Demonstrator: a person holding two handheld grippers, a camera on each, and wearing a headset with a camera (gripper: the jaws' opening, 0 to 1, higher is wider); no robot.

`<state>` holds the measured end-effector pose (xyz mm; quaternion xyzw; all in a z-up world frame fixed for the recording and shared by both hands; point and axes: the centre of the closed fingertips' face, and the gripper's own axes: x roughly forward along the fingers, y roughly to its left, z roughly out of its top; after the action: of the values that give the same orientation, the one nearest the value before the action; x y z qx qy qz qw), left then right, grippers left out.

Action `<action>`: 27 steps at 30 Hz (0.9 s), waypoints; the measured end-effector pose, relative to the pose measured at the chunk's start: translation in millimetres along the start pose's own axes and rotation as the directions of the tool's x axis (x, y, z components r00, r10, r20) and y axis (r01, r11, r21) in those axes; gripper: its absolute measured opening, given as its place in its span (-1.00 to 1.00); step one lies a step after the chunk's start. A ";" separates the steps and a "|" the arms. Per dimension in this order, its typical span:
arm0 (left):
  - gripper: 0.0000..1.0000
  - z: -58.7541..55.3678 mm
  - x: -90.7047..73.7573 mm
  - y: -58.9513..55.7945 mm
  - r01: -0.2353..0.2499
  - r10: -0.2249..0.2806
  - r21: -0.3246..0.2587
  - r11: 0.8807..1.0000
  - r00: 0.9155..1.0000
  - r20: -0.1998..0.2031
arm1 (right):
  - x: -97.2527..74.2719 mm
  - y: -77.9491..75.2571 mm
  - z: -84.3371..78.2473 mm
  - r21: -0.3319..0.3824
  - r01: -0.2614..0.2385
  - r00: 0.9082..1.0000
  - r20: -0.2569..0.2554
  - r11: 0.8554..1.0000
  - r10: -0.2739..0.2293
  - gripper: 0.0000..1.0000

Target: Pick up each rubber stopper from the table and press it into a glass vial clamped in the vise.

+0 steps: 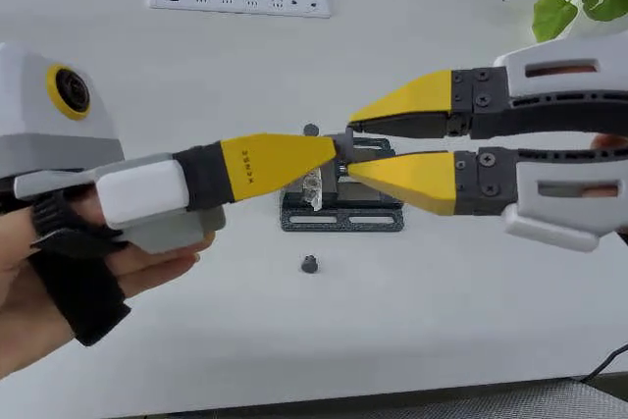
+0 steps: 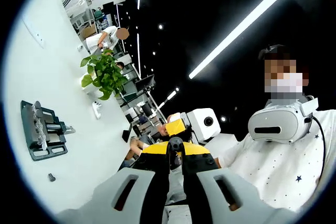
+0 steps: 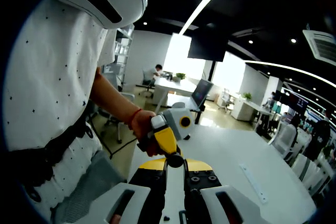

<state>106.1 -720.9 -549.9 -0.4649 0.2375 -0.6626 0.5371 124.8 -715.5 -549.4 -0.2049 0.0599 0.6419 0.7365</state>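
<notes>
You hold the left gripper (image 1: 329,152) and the right gripper (image 1: 351,147) tip to tip in the air above the vise (image 1: 343,215). This looks like a way to pass or re-seat the rubber stopper (image 2: 176,144) before it goes down. The left gripper's jaws sit clamped on the stopper at their very tips. The right gripper's jaws stand a little apart on either side of the same spot, turned crosswise to the left pair. You cannot tell whether they press on the stopper yet. The stopper itself is a small, dark, rounded plug, nearly hidden between the yellow tips. Below, the glass vial (image 1: 314,187) stands clear and glinting between the vise jaws, and a second stopper (image 1: 310,264) waits on the bench (image 1: 442,321) just in front of the vise.
</notes>
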 end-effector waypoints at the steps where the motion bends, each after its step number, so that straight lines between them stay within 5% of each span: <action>1: -0.92 -0.8 -0.4 -1.1 0.006 -0.006 -0.009 1.000 1.000 -0.007 | -0.2 0.9 0.9 -0.001 -0.006 1.000 0.001 1.000 0.006 -0.86; 9: -0.92 -0.8 -1.4 -8.6 0.036 -0.037 -0.012 0.999 0.999 -0.023 | -1.0 4.6 7.0 -0.004 -0.030 0.999 0.014 1.000 0.030 -0.86; 27: -0.92 2.6 -6.2 -6.7 0.049 -0.049 0.004 0.999 0.999 -0.019 | 0.4 4.3 8.9 0.002 -0.040 0.999 0.005 0.999 0.040 -0.88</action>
<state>105.0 -712.6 -545.5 -0.4629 0.2296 -0.6806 0.5194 119.2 -711.3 -542.3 -0.2014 0.0630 0.6569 0.7239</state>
